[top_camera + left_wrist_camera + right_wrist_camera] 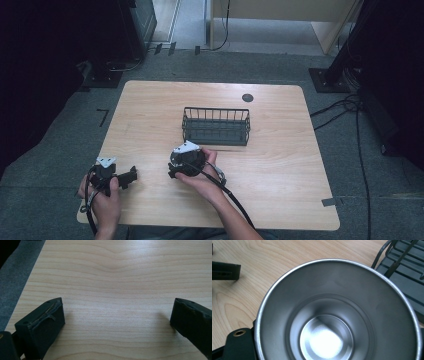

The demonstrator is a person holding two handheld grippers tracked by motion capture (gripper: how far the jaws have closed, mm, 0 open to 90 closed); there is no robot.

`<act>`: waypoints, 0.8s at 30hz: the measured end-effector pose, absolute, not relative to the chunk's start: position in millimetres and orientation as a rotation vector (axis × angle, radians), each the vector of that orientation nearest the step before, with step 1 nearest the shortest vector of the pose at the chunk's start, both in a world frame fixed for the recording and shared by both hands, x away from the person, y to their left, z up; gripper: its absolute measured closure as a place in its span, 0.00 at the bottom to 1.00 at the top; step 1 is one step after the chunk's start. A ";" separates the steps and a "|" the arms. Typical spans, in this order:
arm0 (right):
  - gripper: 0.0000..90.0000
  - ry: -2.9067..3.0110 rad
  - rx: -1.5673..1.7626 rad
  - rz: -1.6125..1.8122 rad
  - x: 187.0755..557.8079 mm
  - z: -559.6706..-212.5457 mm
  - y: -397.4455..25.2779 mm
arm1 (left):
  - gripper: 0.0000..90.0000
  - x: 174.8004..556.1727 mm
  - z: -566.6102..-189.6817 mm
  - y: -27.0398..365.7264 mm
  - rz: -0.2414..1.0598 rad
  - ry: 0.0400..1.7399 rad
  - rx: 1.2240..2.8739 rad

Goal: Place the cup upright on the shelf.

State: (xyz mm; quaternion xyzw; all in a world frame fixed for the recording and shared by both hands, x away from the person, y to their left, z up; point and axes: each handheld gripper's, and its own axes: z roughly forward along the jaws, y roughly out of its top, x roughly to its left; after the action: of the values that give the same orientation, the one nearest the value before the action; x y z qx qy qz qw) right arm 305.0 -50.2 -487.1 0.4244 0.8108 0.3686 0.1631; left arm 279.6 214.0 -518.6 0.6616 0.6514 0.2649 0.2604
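A shiny steel cup [337,315] stands mouth-up between the jaws of my right gripper [179,167], which is shut on it. The cup's inside holds nothing. One jaw shows at the bottom left, beside the rim. This gripper is held near the table's middle, just in front of a black wire basket [216,126] whose corner [404,267] lies to the upper right of the cup. My left gripper [127,176] rests low at the front left of the table. Its jaws stand open and wide apart [117,320] over bare wood.
The light wooden table [280,165] has a dark round grommet [247,97] near its far edge. A bit of grey tape [329,202] sits at the front right corner. Cables [345,107] run over the grey floor at the right.
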 end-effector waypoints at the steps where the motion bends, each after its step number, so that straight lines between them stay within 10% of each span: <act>1: 0.20 2.311 1.213 1.047 305.3 -486.7 -50.7 | 0.00 279.6 -518.6 214.0 0.717 1.764 1.792; 24: 0.20 2.194 1.252 1.150 310.9 -438.1 -94.8 | 0.00 279.7 -518.7 214.0 0.719 1.763 1.791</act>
State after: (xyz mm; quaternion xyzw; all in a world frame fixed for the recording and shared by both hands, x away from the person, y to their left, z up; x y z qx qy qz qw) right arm 310.9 -94.8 -438.1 0.4435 0.7773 0.4074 0.1820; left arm 279.7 214.0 -518.7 0.6613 0.6513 0.2654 0.2608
